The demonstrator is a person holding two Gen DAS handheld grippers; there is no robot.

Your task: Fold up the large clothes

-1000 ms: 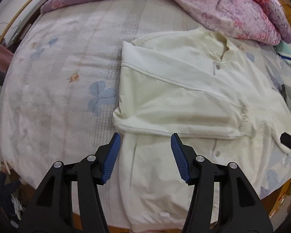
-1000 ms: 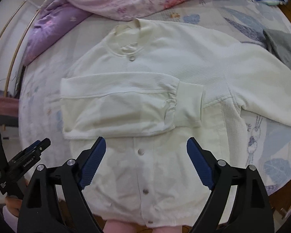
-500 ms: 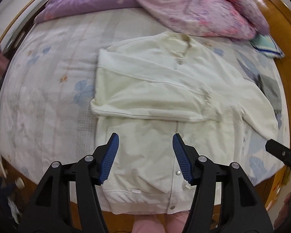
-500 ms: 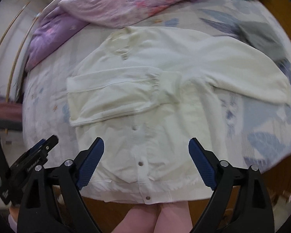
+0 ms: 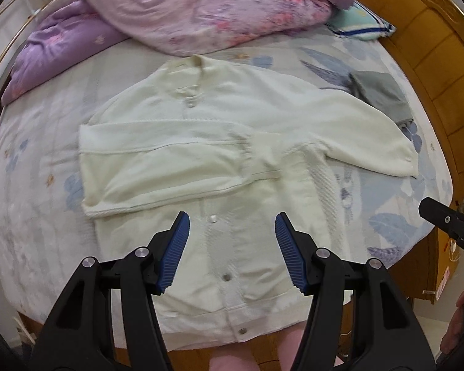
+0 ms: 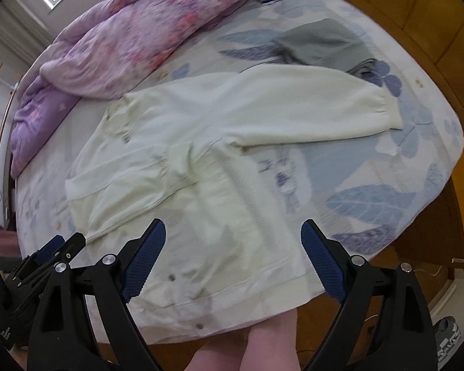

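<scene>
A bed (image 5: 40, 204) is carrying one cream jacket (image 5: 232, 142) mid-frame, its hem blurring at bottom; two tools, left tool (image 5: 231, 249) and right tool (image 6: 232, 259), are hovering wide, holding nothing.

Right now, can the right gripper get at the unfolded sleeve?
Probably yes. The right gripper is open and empty above the jacket, and the unfolded sleeve lies flat and uncovered, with only the grey garment beside its cuff.

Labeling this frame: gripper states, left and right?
Left gripper: open, empty, above the cream jacket.
Right gripper: open, empty.
</scene>
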